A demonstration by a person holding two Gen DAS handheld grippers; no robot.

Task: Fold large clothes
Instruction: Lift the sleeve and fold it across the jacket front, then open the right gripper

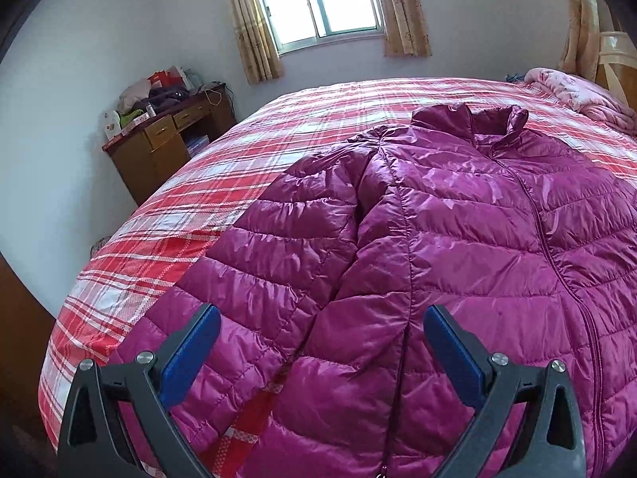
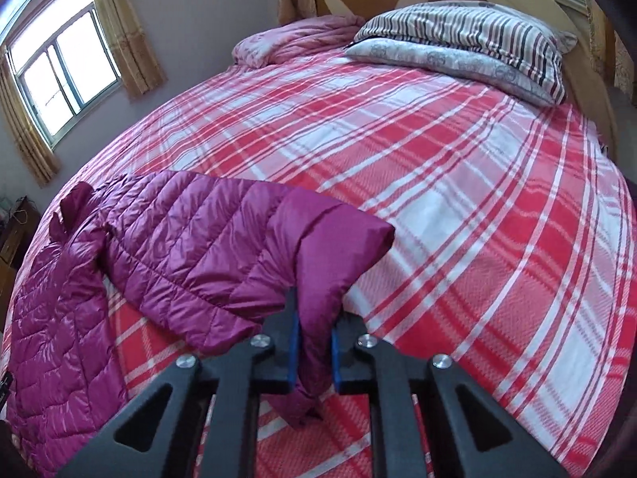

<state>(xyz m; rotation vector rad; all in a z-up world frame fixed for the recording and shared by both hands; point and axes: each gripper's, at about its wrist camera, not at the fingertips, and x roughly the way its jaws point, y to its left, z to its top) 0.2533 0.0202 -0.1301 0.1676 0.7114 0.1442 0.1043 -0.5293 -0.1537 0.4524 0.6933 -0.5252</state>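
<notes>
Here, right claw (image 2: 314, 342) clamped on jacket (image 1: 458, 239) sleeve, cuff hidden, left claw (image 1: 321, 352) apart.

Soft, even daylight enters from a blown-out window (image 1: 318, 0), at twelve o'clock in the left view and ten o'clock in the right, putting pale glare on the shiny purple jacket (image 1: 458, 239), while strong fisheye bending curves the bed (image 2: 458, 199) and darkens every corner.

Red-and-white plaid bedspread (image 2: 458, 183) lying flat, striped pillow (image 2: 469, 40) sitting at one o'clock, brown wooden desk (image 1: 167, 147) standing at ten o'clock.
</notes>
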